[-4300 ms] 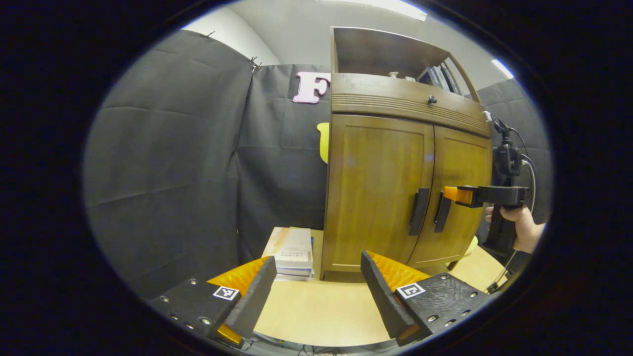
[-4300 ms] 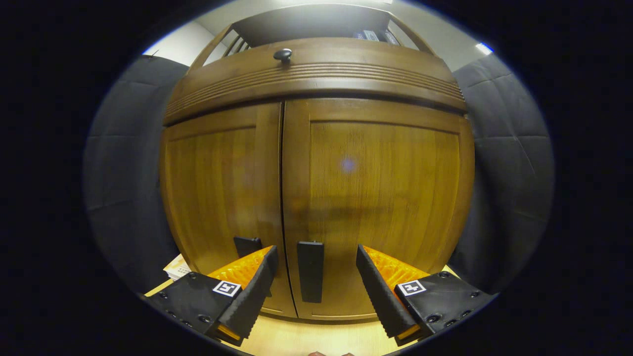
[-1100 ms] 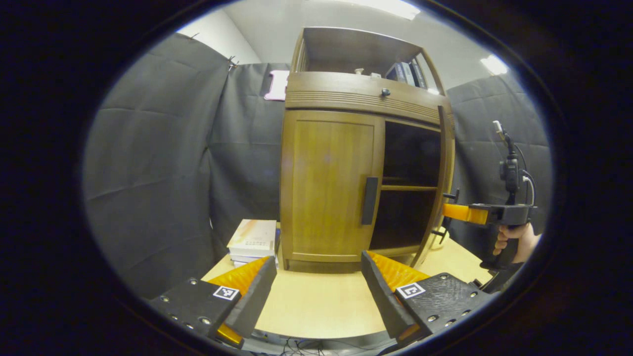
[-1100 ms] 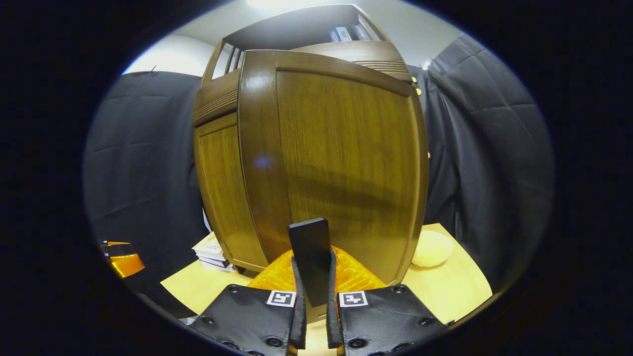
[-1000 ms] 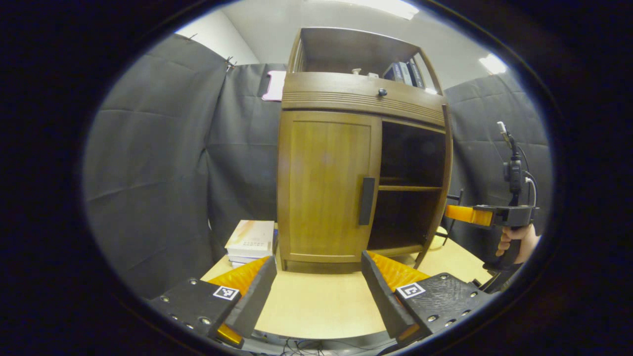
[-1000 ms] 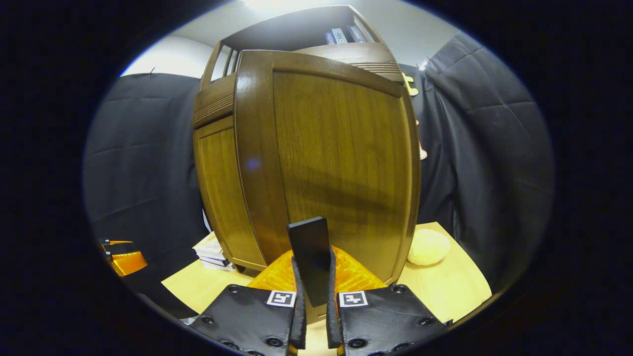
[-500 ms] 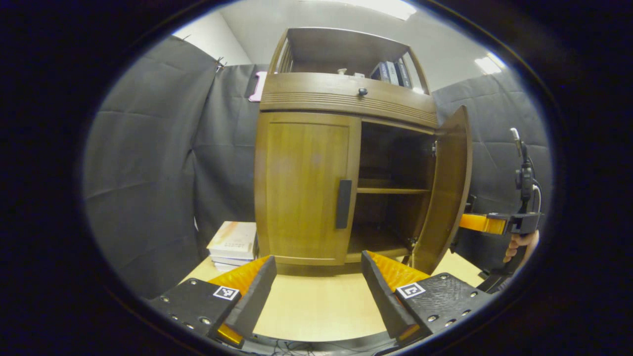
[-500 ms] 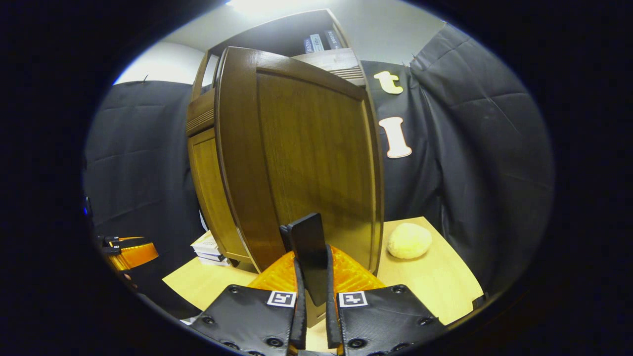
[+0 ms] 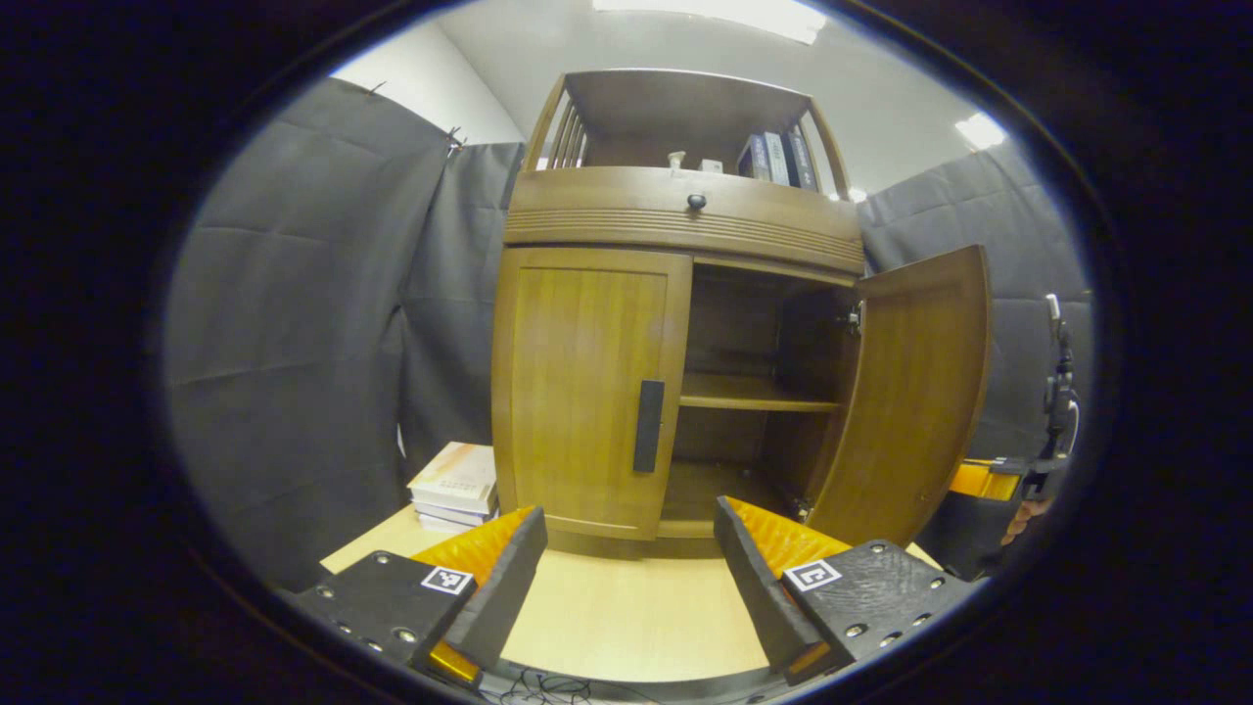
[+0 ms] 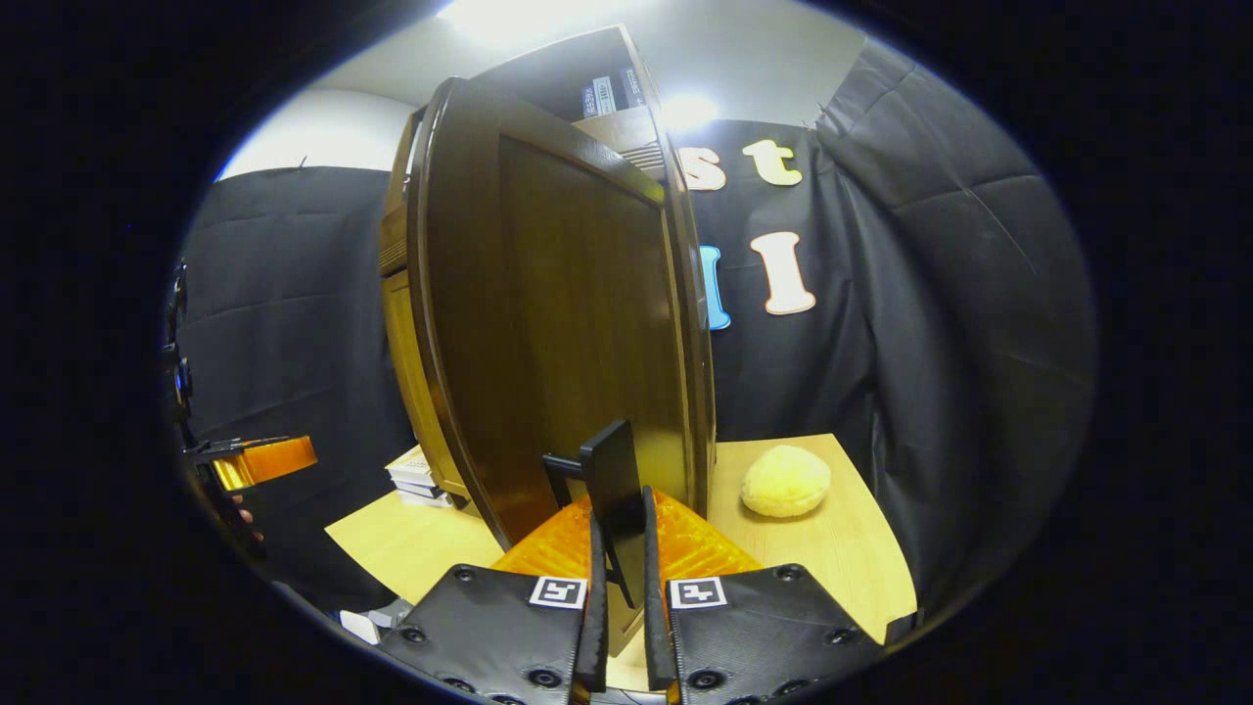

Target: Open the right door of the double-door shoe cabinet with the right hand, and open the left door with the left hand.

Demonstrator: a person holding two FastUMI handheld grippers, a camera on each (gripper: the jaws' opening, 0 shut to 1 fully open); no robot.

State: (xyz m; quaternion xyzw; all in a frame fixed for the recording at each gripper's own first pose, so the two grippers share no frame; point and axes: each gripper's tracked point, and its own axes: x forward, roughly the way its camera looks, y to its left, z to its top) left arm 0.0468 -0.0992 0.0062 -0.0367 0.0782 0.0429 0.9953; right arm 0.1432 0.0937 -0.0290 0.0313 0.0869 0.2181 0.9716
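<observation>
Standing on a pale wooden table (image 9: 626, 617), the double-door shoe cabinet (image 9: 675, 220) occupies the centre of the left gripper view. Right door (image 9: 915, 392): swung wide open at 3 o'clock of the cabinet front, showing an inner shelf (image 9: 749, 394) and a dark interior. Left door (image 9: 582, 387): closed, its dark vertical handle (image 9: 648, 426) untouched near the inner edge. Left gripper (image 9: 626, 568): at 6 o'clock of its own view, jaws spread wide with nothing between them, well short of the cabinet. Right gripper (image 10: 619, 587): at 6 o'clock of the right gripper view, jaws pinching the right door handle (image 10: 612, 494), both fingers pressed on its sides; the door's outer face fills the area from 11 to 12 o'clock. Stack of books (image 9: 455, 485): on the table at 9 o'clock of the cabinet, just beside its left side. Pale round object (image 10: 786, 481): on the table at 3 o'clock of the open door, apart from it. Books (image 9: 778, 157): upright on the cabinet's top shelf.
</observation>
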